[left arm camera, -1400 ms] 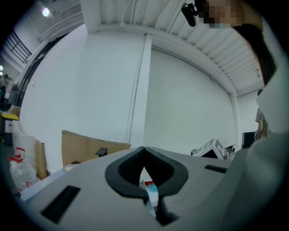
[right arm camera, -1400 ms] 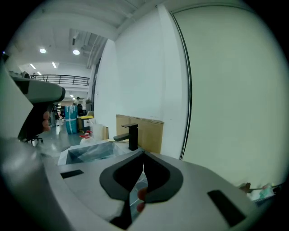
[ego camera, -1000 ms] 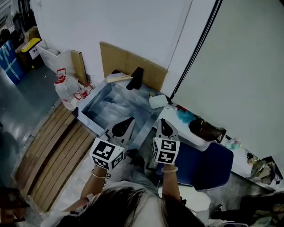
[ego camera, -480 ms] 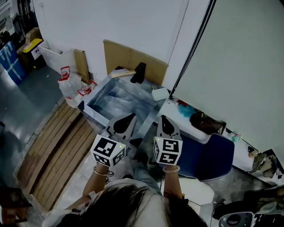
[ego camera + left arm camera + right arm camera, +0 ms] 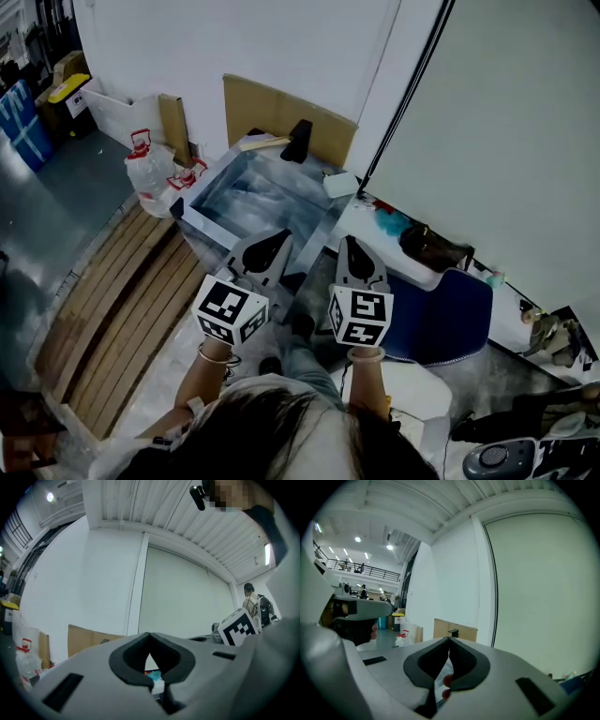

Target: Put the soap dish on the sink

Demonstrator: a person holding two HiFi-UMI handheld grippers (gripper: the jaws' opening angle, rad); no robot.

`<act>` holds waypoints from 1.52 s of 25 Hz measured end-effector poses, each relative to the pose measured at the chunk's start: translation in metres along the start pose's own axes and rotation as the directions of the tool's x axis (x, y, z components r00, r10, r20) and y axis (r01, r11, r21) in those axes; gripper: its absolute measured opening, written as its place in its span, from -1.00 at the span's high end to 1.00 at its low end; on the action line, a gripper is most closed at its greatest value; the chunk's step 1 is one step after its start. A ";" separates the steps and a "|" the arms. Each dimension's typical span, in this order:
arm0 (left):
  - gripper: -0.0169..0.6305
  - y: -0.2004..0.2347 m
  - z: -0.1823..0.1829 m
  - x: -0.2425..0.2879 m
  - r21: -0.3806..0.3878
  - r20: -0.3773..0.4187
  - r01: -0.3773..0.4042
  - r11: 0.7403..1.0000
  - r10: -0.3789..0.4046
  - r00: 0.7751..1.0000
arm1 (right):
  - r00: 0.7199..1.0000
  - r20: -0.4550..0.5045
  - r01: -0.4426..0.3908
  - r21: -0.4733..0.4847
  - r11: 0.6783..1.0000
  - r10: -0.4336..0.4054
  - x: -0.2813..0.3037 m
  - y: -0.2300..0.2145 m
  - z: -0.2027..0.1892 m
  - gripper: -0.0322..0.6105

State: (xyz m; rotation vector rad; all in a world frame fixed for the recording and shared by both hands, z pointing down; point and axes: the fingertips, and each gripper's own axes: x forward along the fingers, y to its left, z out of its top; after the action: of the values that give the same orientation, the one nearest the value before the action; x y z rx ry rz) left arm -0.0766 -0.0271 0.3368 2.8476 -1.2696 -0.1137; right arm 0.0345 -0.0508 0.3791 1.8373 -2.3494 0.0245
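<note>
The small pale rectangular dish (image 5: 339, 184), which I take to be the soap dish, lies at the far right corner of the shiny steel sink (image 5: 214, 227), where the basin meets the white counter (image 5: 380, 249). I cannot tell whether it rests on the rim or on the counter edge. The left hand-held gripper (image 5: 274, 246) and the right hand-held gripper (image 5: 351, 251) hover over the sink's near edge, well short of the dish, each with its jaws together and nothing between them.

The step in hand looks like the reach. The right one is nearer, so it should open its jaws before arriving, take the dish across its short width, keep it level, and set it on a flat stretch of rim.

Only the head view shows the dish, basin and counter together. The left gripper view (image 5: 150, 637) and the right gripper view (image 5: 449, 641) tilt up at wall and ceiling, yet they alone show the tips touching. Past the right tips stands a brown cardboard sheet (image 5: 454, 630).
</note>
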 end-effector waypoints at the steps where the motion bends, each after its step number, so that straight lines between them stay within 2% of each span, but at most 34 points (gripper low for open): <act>1: 0.92 -0.002 0.001 -0.002 0.005 0.000 0.002 1.000 -0.002 1.000 | 1.000 0.003 -0.001 -0.002 1.000 0.001 -0.003 0.002 0.002 0.82; 14: 0.92 -0.006 0.005 -0.012 0.010 -0.001 -0.013 1.000 0.013 1.000 | 0.998 0.047 -0.041 -0.007 0.999 0.041 -0.021 0.021 0.019 0.82; 24: 0.92 -0.005 0.008 0.014 0.003 -0.006 -0.023 1.000 0.023 1.000 | 0.996 0.066 -0.056 -0.017 0.998 0.057 -0.015 0.004 0.036 0.82; 32: 0.92 0.007 0.003 0.032 -0.003 -0.011 -0.055 0.998 0.055 0.998 | 0.992 0.080 -0.088 -0.075 0.993 0.094 0.000 -0.004 0.042 0.82; 38: 0.92 0.015 0.000 0.051 -0.005 -0.019 -0.069 0.998 0.069 0.997 | 0.991 0.084 -0.100 -0.078 0.992 0.106 0.016 -0.014 0.043 0.82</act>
State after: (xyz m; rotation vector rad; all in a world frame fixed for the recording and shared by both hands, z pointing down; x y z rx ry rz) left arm -0.0538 -0.0750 0.3346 2.7896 -1.3593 -0.0890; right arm 0.0394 -0.0748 0.3375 1.7155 -2.4670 -0.1315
